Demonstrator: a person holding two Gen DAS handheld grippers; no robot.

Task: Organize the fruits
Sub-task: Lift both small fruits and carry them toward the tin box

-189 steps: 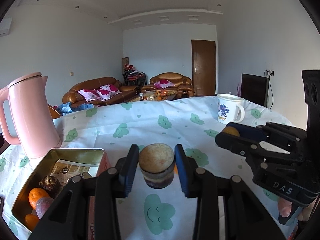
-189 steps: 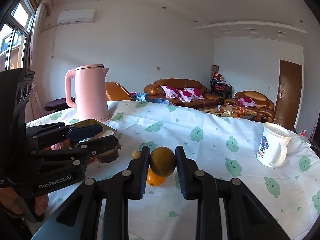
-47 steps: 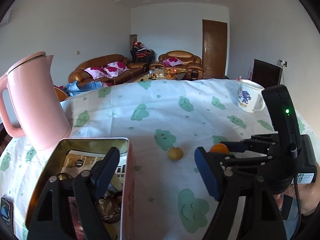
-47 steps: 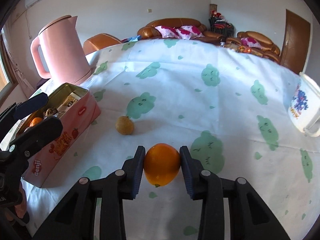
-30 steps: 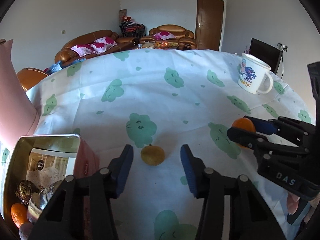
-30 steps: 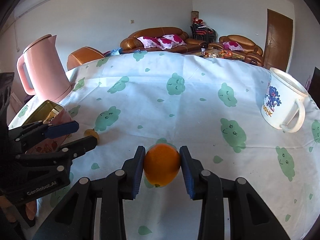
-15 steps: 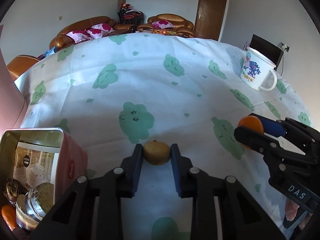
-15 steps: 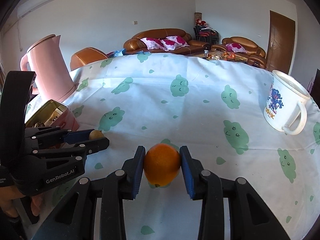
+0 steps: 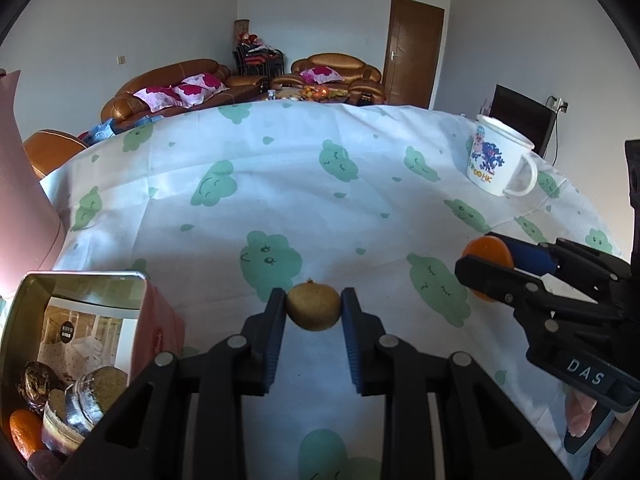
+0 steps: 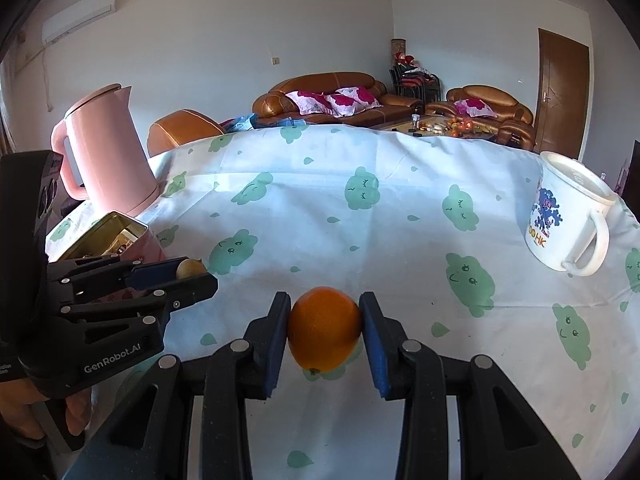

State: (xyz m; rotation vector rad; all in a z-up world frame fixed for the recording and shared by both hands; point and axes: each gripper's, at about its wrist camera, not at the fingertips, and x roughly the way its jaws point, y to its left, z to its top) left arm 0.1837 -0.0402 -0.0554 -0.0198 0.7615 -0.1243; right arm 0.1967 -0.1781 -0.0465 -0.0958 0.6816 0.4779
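The right gripper [image 9: 482,270] carried "DAS" in white on its black body. The left gripper [image 10: 192,274] read "GenRobot.AI" along its side. The white mug [image 10: 568,228] showed orange letters, "OHK" at their legible end, under a blue cartoon figure.

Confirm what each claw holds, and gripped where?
Left claw: small brown fruit, pads on its two sides. Right claw: orange, clamped across its sides.

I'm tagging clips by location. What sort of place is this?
Most likely a home living room: brown leather sofas with pink cushions, a wall air conditioner, and a table under a cloud-print cloth bearing a pink kettle and a mug.
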